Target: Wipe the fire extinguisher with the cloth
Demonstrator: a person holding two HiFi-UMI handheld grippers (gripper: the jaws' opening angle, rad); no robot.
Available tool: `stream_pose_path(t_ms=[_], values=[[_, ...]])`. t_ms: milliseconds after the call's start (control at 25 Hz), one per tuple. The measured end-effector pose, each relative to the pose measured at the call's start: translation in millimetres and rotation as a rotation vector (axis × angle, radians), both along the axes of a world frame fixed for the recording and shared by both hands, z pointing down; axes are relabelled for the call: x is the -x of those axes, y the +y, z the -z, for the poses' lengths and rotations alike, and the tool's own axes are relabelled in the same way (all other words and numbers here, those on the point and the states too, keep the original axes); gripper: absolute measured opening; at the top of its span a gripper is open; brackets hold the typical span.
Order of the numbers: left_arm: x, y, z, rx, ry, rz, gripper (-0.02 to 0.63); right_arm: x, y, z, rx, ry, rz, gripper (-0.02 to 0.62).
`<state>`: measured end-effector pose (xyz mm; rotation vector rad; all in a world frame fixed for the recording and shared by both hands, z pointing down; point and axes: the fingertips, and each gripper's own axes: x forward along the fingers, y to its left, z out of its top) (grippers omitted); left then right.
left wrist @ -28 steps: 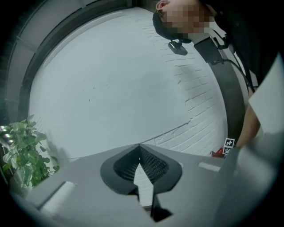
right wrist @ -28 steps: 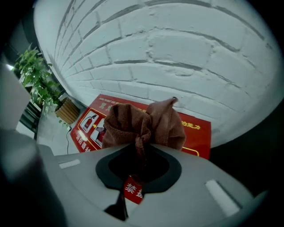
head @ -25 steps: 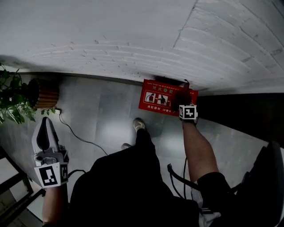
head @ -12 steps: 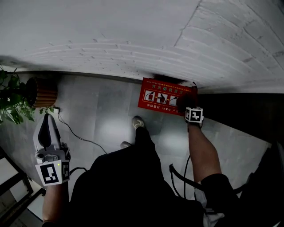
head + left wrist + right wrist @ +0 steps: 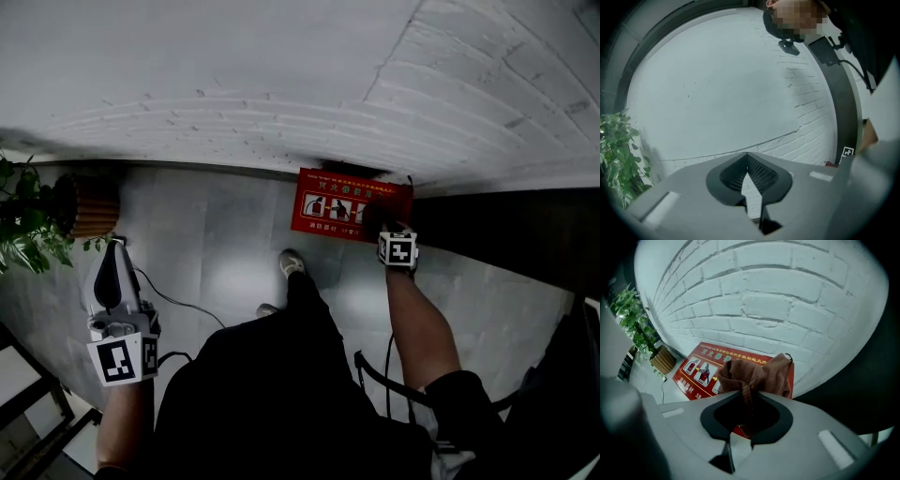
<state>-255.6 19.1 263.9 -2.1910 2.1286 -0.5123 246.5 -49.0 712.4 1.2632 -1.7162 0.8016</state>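
A red fire extinguisher box [image 5: 337,208] with pictograms stands on the floor against the white brick wall. My right gripper [image 5: 382,225] points steeply down over the box's right end. A brown cloth [image 5: 757,373] is bunched in front of its tips, with a fold still pinched between the jaws, which are opening. In the right gripper view the red box [image 5: 701,371] lies right behind the cloth. My left gripper [image 5: 113,247] hangs at the left, far from the box. Its jaws [image 5: 747,155] are shut with nothing between them, facing the wall.
A leafy plant [image 5: 28,220] in a ribbed pot [image 5: 92,202] stands at the far left by the wall. A black cable [image 5: 169,296] runs over the grey floor. The person's shoe [image 5: 293,262] is just before the box. A dark panel [image 5: 506,234] adjoins the box's right.
The right gripper with the cloth shifted a little right along the box, then back left. The left gripper drifted slightly lower and towards the body.
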Motion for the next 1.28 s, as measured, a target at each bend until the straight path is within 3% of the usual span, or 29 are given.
stream_pose_path(t_ms=[280,600,800,840,920,1120,1280], values=[[-16.0,-3.6,-36.7,0.047,0.104,-0.016,0.000,3.0,2.1,36.1,-0.087,-0.004,-0.028,0.065],[-34.1,-18.4,-31.7,0.053,0.091,-0.097,0.000,13.8,-13.6,37.8,-0.125,-0.065,-0.059,0.149],[-40.7,-33.7,-29.5,0.016,0.138,-0.111,0.000,22.9,-10.1,70.9,-0.207,-0.086,-0.052,0.170],[-45.8,-39.1,-27.6,0.001,0.167,-0.115,0.000,22.4,-11.8,82.1,-0.228,-0.092,-0.056,0.167],[-57.8,-49.0,-27.6,-0.010,0.202,-0.124,0.000,23.3,-15.5,107.3,-0.278,-0.104,-0.061,0.098],[-108.5,-76.3,-37.6,-0.020,0.167,-0.243,0.000,19.3,-30.0,184.3,-0.460,-0.141,-0.039,0.003],[-151.3,-84.1,-35.5,-0.062,0.143,-0.345,0.000,15.3,-19.3,230.2,-0.550,-0.129,-0.016,0.002]])
